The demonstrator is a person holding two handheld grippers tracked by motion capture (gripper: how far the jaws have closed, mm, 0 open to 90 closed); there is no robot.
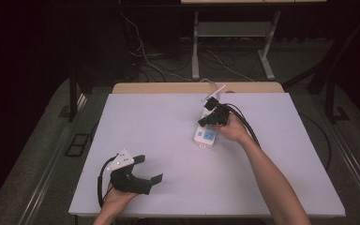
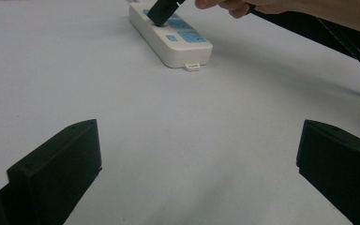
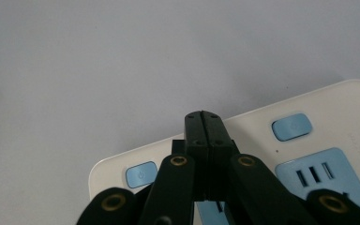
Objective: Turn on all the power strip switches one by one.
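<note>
So the right gripper [image 1: 210,117] has its jaws pressed flat together with nothing between them, tips sitting right over the white power strip [image 1: 205,133]. In the right gripper view the closed tips land on the strip's top face between two small blue buttons [image 3: 291,126], with a blue socket panel [image 3: 330,180] just off to one side of the jaws. Can't tell if the tips actually touch the plastic. The left gripper [image 1: 145,168] is down near the front edge of the counter [image 1: 168,122], jaws spread wide, only bare surface between them. The strip sits well ahead of those open jaws.
</note>
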